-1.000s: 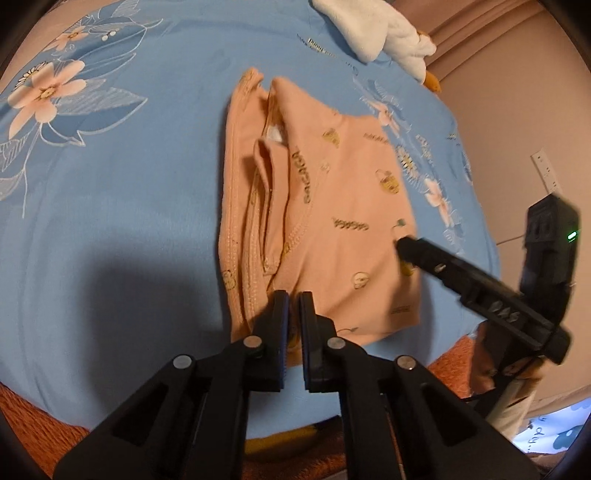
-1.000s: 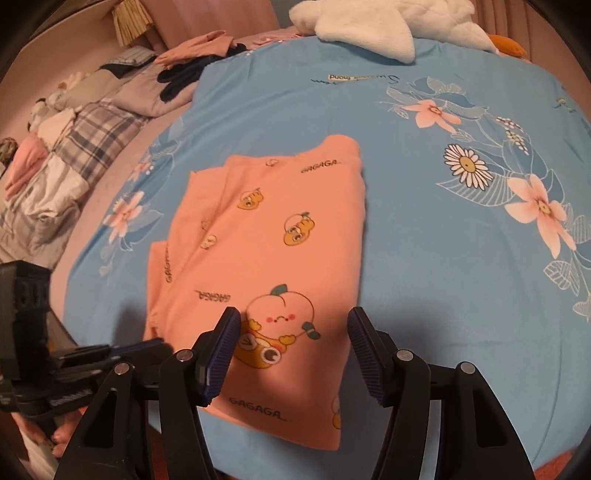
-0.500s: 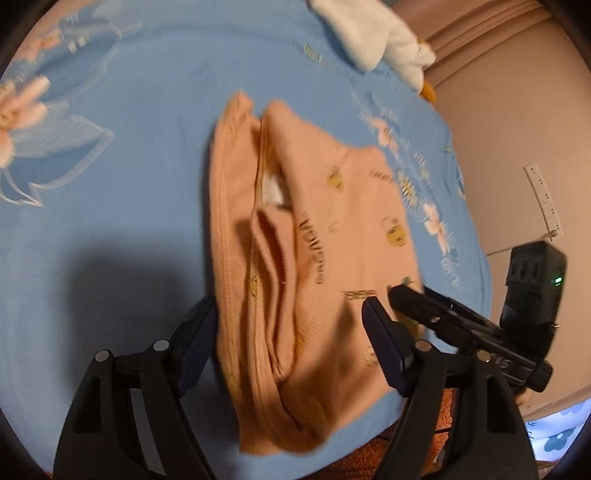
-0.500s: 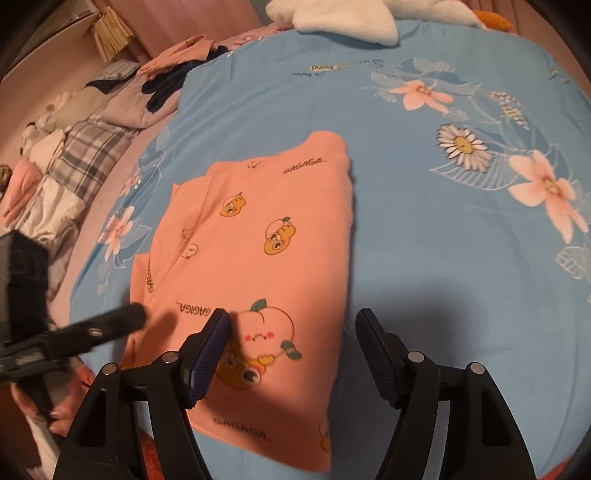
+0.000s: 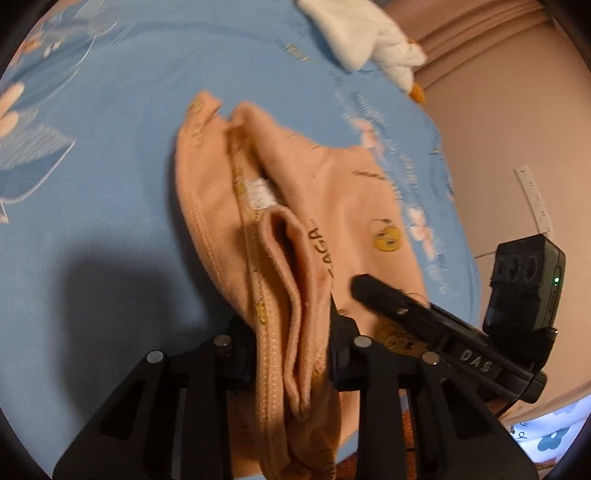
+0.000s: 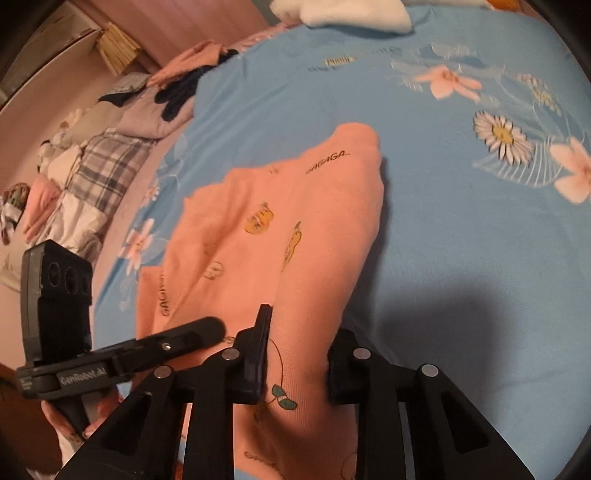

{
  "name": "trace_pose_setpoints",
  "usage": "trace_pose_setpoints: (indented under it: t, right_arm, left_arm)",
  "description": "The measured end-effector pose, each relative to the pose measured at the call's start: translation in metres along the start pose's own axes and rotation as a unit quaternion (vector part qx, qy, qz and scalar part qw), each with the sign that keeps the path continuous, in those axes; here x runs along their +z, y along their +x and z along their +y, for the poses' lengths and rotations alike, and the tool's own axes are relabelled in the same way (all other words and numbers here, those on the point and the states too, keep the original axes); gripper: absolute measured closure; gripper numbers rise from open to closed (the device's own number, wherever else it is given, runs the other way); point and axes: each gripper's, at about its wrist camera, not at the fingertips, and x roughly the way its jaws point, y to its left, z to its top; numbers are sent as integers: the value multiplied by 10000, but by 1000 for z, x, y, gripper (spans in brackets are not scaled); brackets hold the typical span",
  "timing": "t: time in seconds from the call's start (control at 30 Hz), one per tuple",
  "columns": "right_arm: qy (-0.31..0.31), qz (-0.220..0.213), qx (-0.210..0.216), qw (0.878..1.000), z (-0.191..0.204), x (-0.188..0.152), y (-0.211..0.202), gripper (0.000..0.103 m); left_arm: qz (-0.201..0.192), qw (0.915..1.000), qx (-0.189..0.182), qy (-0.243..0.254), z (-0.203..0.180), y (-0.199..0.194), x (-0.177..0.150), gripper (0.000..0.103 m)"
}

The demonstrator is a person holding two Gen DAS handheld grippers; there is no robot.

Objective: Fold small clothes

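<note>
On the blue flower-print bed sheet (image 6: pixel 461 258) lies the folded peach cotton garment w/ cartoon fruit prints & "GAGAGA" lettering (image 6: pixel 295 229), its near edge lifted and bunched. The left tool (image 5: pixel 291 354) has just been closing; its jaws are clamped on the garment's thick stacked hem layers, fabric filling the gap. The right tool (image 6: pixel 297 365) has also just been closing and pinches the near edge by the peach print, cloth puckering up btwn the pads. Each tool shows in the other's view, close beside it. A white fluffy towel (image 5: pixel 354 33) sits at the sheet's far end; a pile of plaid & pink laundry (image 6: pixel 92 173) lies off to the left, beyond the sheet.
</note>
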Motion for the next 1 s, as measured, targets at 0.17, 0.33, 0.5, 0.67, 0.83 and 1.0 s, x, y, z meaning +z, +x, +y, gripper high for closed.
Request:
trace_pose_setpoints:
  t: [0.17,0.33,0.5,0.67,0.83,1.0]
  right_arm:
    - [-294,-312,-57,9991,13,9,-27,79]
    - [-463,-775,-120,9958,10,25,-60,79]
    - [-545,-970,-370,9931,-3,39,-66,79]
    - [-460,-863,-532,9938,-22,52,-49,79]
    - [-352,-672,-657,9949,-39,57,-30,79]
    - [-257,-450,-823,9953,-47,53,-16,79]
  left_arm:
    - [-283,9987,-92,422,-38,-19,7,76]
    - [-523,9957,-254,726,-64,-24,21,75]
    - [-558,9952,-181,778,-71,-6,34,75]
    - [-381,9968,67,695,-65,25,47,75]
    - [-191,9972,332,641,-55,49,52,75]
    - [-12,9968,530,602,-47,66,51,71]
